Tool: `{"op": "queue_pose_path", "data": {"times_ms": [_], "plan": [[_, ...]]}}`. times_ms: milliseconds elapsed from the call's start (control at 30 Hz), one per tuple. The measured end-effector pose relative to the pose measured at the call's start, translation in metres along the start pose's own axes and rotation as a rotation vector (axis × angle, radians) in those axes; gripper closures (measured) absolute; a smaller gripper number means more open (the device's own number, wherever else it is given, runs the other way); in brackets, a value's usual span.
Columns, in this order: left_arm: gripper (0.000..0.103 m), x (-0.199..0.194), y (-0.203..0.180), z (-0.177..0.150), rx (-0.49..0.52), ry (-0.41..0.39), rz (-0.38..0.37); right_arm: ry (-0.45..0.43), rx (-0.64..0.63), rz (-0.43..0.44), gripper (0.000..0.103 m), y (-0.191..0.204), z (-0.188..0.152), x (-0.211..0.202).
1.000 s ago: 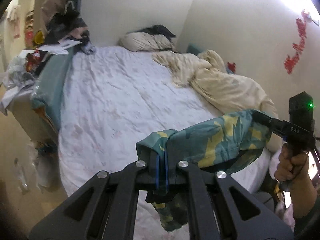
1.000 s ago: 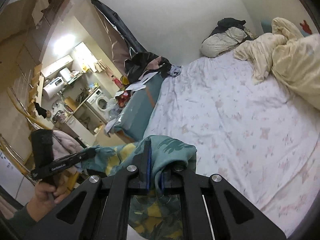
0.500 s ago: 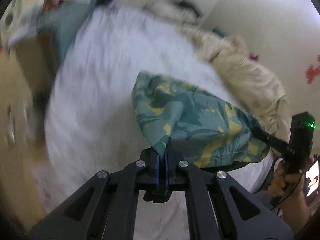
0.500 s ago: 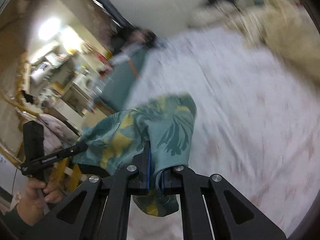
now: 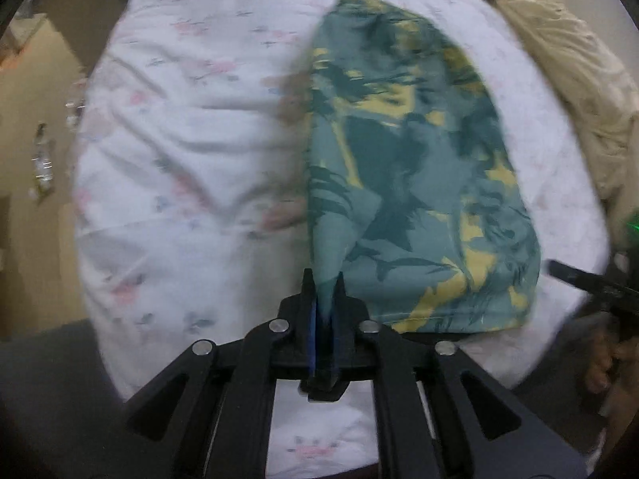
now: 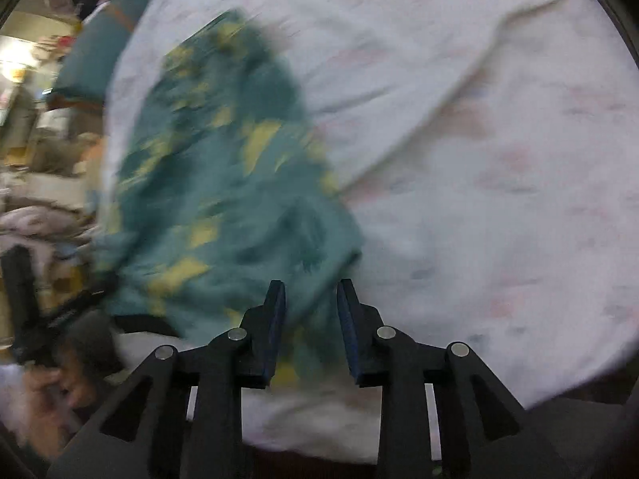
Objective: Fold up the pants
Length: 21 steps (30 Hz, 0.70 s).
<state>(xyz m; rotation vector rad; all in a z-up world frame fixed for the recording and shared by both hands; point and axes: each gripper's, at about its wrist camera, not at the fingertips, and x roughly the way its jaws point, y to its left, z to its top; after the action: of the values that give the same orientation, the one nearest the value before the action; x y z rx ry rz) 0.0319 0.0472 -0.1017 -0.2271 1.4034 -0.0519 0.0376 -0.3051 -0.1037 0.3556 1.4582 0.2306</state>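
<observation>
In the left wrist view, the pants (image 5: 415, 183) are lying spread on the white floral bedsheet (image 5: 191, 151), a teal fabric with dark leaf shapes and yellow patches, reaching from the centre toward 1 o'clock. Your left gripper (image 5: 325, 291) is pinching a peaked corner of them, its jaws nearly together with only cloth between. The hemmed edge is running toward 4 o'clock, where your right tool is showing as a blurred dark bar. A cream duvet (image 5: 575, 80) is crowding the 2 o'clock side; bare sheet is lying open from 9 to 11 o'clock, and the bed's edge is curving past 8 o'clock.

In the right wrist view, the pants (image 6: 223, 183) are blurring from the centre toward 10 o'clock. Your right gripper (image 6: 311, 299) is standing with jaws parted to a middling gap, cloth lying between them; whether the fingers are touching it, you cannot tell. Open bedsheet (image 6: 479, 159) is stretching from 12 to 4 o'clock.
</observation>
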Motion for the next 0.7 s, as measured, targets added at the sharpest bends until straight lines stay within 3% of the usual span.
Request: {"op": "queue_pose_path", "data": {"times_ms": [33, 67, 100, 133, 200, 267, 300, 400, 500, 600, 700], "plan": [[0.086, 0.003, 0.006, -0.003, -0.019, 0.011, 0.02, -0.004, 0.053, -0.019, 0.072, -0.008, -0.001, -0.005], [0.074, 0.006, 0.007, -0.004, -0.036, 0.041, 0.036, 0.019, 0.108, 0.019, 0.072, -0.015, -0.001, -0.008], [0.073, 0.006, 0.009, -0.006, -0.046, 0.06, 0.03, 0.009, 0.112, 0.038, 0.072, -0.016, 0.0, -0.014], [0.073, 0.001, 0.009, -0.007, -0.05, 0.035, 0.015, -0.041, 0.089, 0.001, 0.072, -0.014, 0.002, -0.023], [0.066, -0.009, 0.004, -0.005, -0.035, -0.037, 0.048, -0.168, -0.061, -0.105, 0.072, 0.01, 0.005, -0.045], [0.053, -0.014, -0.011, 0.001, 0.0, -0.123, 0.065, -0.174, -0.194, -0.088, 0.072, 0.038, 0.008, -0.045], [0.052, -0.011, -0.018, 0.006, 0.024, -0.124, 0.053, -0.172, -0.227, -0.075, 0.072, 0.047, 0.011, -0.043], [0.052, 0.024, -0.038, 0.027, 0.043, -0.01, -0.01, -0.107, -0.31, -0.049, 0.072, 0.08, 0.025, -0.006], [0.054, 0.058, -0.044, 0.023, 0.035, 0.069, -0.002, 0.006, -0.324, -0.066, 0.075, 0.085, 0.027, 0.039], [0.051, 0.064, -0.053, 0.014, 0.102, 0.061, 0.023, 0.087, -0.334, -0.202, 0.079, 0.071, 0.024, 0.073], [0.047, 0.065, -0.055, 0.008, 0.128, 0.111, 0.037, 0.107, -0.353, -0.343, 0.081, 0.056, 0.02, 0.073]]}}
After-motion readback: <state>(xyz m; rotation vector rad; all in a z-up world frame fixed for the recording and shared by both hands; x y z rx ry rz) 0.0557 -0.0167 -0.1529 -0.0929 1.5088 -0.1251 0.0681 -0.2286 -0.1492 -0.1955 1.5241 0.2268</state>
